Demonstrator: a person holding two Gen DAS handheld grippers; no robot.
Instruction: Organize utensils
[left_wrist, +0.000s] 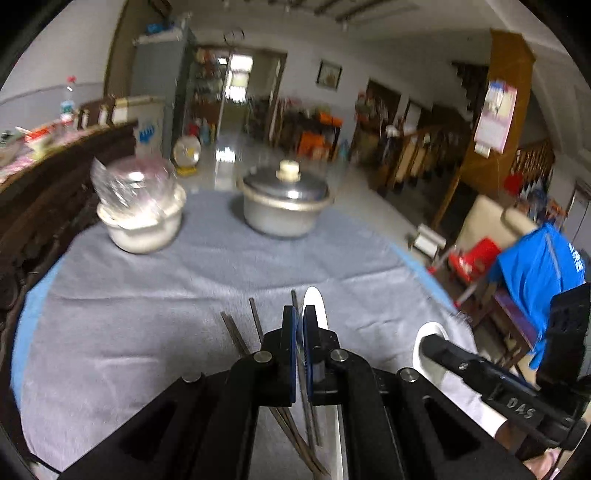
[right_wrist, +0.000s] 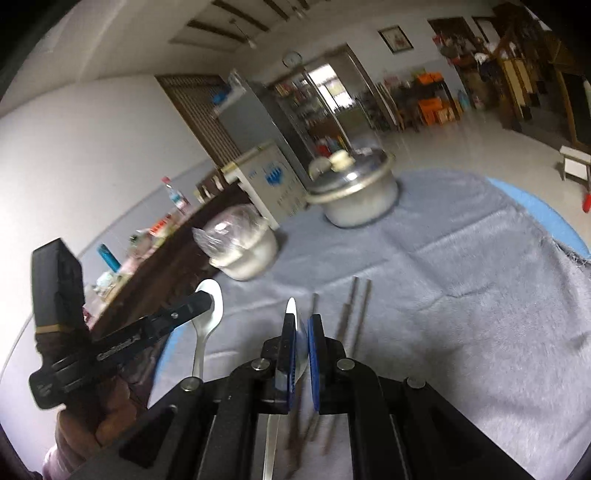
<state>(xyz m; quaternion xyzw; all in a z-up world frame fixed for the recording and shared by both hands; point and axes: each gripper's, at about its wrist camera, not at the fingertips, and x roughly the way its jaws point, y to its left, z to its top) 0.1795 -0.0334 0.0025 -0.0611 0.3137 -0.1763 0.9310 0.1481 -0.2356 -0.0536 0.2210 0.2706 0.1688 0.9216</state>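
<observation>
In the left wrist view my left gripper (left_wrist: 299, 321) is shut on a white spoon (left_wrist: 317, 302), its bowl sticking up past the fingertips, above the grey cloth. Several dark chopsticks (left_wrist: 255, 321) lie below it. My right gripper (left_wrist: 428, 341) comes in from the right, shut on a second white spoon (left_wrist: 419, 345). In the right wrist view my right gripper (right_wrist: 303, 321) holds a white spoon (right_wrist: 291, 306) edge-on, and several chopsticks (right_wrist: 356, 310) lie on the cloth. My left gripper (right_wrist: 205, 299) is at the left with its spoon (right_wrist: 212, 314).
A lidded metal pot (left_wrist: 286, 201) and a white bowl covered with plastic wrap (left_wrist: 142, 210) stand at the far side of the round table (left_wrist: 37, 295). A dark wooden sideboard (left_wrist: 55, 177) is at the left. Chairs and clutter stand to the right.
</observation>
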